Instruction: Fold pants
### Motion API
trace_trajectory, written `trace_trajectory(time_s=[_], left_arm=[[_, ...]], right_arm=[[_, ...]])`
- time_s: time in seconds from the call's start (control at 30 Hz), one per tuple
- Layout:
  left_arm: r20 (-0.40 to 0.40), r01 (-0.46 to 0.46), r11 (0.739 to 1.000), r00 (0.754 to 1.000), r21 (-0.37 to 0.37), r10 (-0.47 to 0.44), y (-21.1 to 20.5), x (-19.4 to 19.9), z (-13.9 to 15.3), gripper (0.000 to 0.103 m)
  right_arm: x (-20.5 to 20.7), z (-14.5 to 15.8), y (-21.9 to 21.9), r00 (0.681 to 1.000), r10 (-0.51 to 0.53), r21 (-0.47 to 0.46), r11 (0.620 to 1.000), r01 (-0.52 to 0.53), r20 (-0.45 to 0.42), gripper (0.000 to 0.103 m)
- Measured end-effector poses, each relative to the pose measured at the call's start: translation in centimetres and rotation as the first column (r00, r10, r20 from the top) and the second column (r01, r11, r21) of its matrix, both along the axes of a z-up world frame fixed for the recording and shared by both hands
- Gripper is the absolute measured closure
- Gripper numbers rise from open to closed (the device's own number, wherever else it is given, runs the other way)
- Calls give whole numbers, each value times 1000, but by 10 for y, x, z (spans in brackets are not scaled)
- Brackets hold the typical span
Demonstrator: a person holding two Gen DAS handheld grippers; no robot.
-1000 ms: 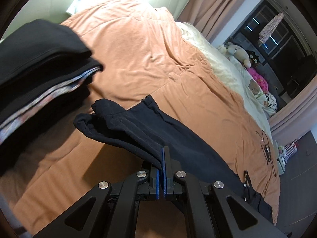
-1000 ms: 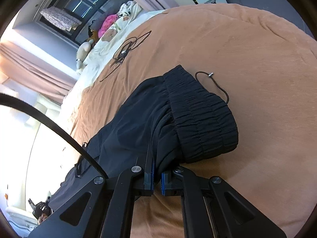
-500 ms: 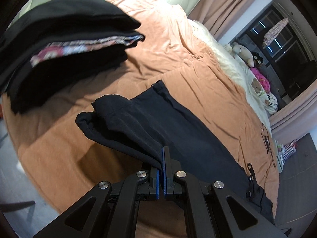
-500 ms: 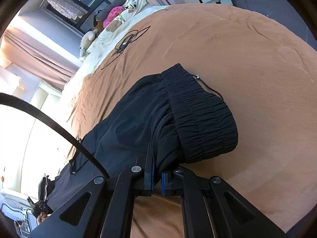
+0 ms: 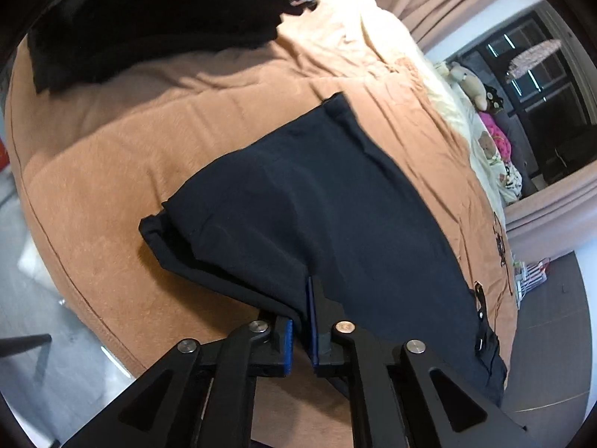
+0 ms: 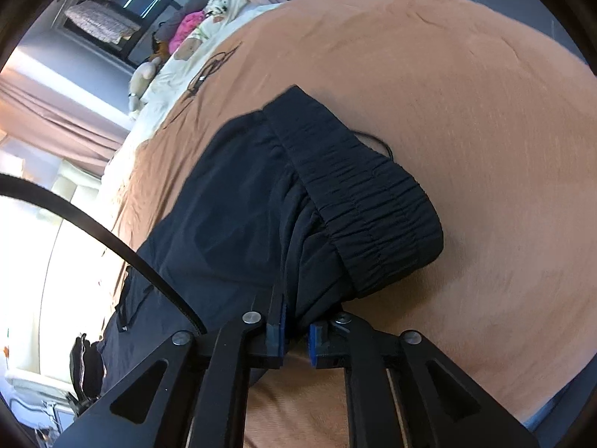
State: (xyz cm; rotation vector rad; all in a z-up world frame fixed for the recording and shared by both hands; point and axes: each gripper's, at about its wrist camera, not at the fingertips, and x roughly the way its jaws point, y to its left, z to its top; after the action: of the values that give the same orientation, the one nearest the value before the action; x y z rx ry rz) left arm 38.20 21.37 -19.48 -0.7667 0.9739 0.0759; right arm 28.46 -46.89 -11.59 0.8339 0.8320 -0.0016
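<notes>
Bedroom, daylight: an orange blanket [image 5: 123, 156] covers the bed, and your dark pants [image 5: 317, 201] lie along it, doubled lengthwise so one leg rests on the other. A stack of folded clothes [image 5: 156, 18] sits toward the head of the bed, well apart from your work.

On the left, your left gripper [image 5: 301, 321] is at the leg ends; its jaws are opening, cloth sits between the blue pads, and a gap shows on the left pad's side, so the pinch looks to be letting go. The hems lie roughly squared on the blanket.

On the right, your right gripper [image 6: 296, 330] is at the gathered waistband [image 6: 358, 194], jaws likewise opening with fabric between them, pads no longer pressing. A drawstring [image 6: 377, 140] peeks out past the band.

By the look of it, the lengthwise fold is laid down and you are releasing it. Judged from here, the crosswise folds, waistband toward hems, remain, then the finished bundle likely joins that stack.
</notes>
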Motion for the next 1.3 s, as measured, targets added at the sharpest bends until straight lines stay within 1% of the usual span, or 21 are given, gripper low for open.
trace_trajectory(time_s=[0.03, 0.07, 0.1, 0.13, 0.17, 0.23, 0.4, 0.43, 0.5, 0.53, 0.57, 0.63, 0.73, 0.8, 0.83, 0.9, 0.97, 1.0, 1.07, 1.2, 1.3], left_arm=[[-1, -7, 1000, 1000, -7, 7, 3, 0, -3, 85], [-2, -15, 1000, 1000, -9, 15, 5, -2, -4, 77], [0, -27, 1000, 1000, -10, 27, 8, -2, -5, 73], [13, -42, 999, 999, -11, 42, 11, -5, -5, 69], [21, -53, 999, 998, -12, 54, 13, -6, -5, 66], [32, -68, 997, 997, -24, 69, 17, -4, -7, 64], [45, -91, 995, 995, -34, 93, 20, 4, -15, 64], [47, -94, 995, 994, -33, 96, 19, 4, -15, 64], [52, -89, 996, 995, -24, 90, 18, 4, -14, 78], [47, -83, 996, 995, -18, 84, 17, 5, -15, 90], [44, -82, 996, 996, -18, 82, 17, 5, -15, 96], [53, -89, 996, 995, -7, 90, 17, 3, -14, 100], [62, -118, 993, 991, 1, 117, 20, 0, -10, 101], [67, -129, 992, 989, 3, 128, 23, 0, -6, 101], [72, -132, 991, 989, 5, 132, 25, -1, -2, 101], [82, -133, 991, 988, 21, 131, 26, -1, 5, 101], [96, -136, 990, 986, 34, 133, 28, -1, 13, 101], [102, -138, 990, 986, 35, 133, 30, -1, 15, 101], [109, -139, 990, 985, 34, 135, 33, -1, 21, 101], [107, -137, 990, 985, 43, 132, 40, -1, 24, 101], [97, -121, 992, 988, 43, 117, 40, -2, 18, 101]], right_arm=[[-1, 0, 0, 1000, -3, 2, 1000, 3, -3, 89], [-2, -1, -1, 1000, -8, 12, 1000, 8, -5, 81], [-3, -1, -3, 1000, -12, 23, 1000, 12, -1, 77], [-3, 0, -3, 1000, -21, 32, 999, 21, 5, 67], [-4, 0, -5, 1000, -30, 34, 999, 30, 9, 60], [-5, 1, -4, 999, -41, 36, 999, 40, 21, 58], [5, -4, -1, 998, -57, 38, 998, 57, 1, 56], [7, -5, 0, 998, -66, 44, 997, 66, -9, 56], [10, -7, 2, 997, -70, 33, 997, 71, -34, 55], [13, -5, 5, 997, -71, 22, 997, 72, -44, 52], [16, -2, 7, 996, -69, 14, 997, 70, -48, 46], [23, 3, 11, 995, -77, -14, 997, 76, -68, 42], [30, 5, 17, 985, -125, -46, 992, 121, -117, 42], [34, 11, 24, 979, -145, -118, 985, 129, -145, 51], [34, 12, 28, 975, -153, -152, 980, 129, -160, 58], [32, 15, 35, 974, -155, -185, 975, 123, -168, 64], [29, 18, 41, 973, -152, -202, 973, 116, -173, 75], [25, 19, 41, 972, -158, -200, 972, 121, -175, 77], [16, 21, 44, 973, -158, -184, 975, 127, -168, 79], [4, 19, 50, 976, -141, -174, 979, 111, -168, 80], [-6, 18, 34, 976, -143, -159, 980, 117, -162, 79]])
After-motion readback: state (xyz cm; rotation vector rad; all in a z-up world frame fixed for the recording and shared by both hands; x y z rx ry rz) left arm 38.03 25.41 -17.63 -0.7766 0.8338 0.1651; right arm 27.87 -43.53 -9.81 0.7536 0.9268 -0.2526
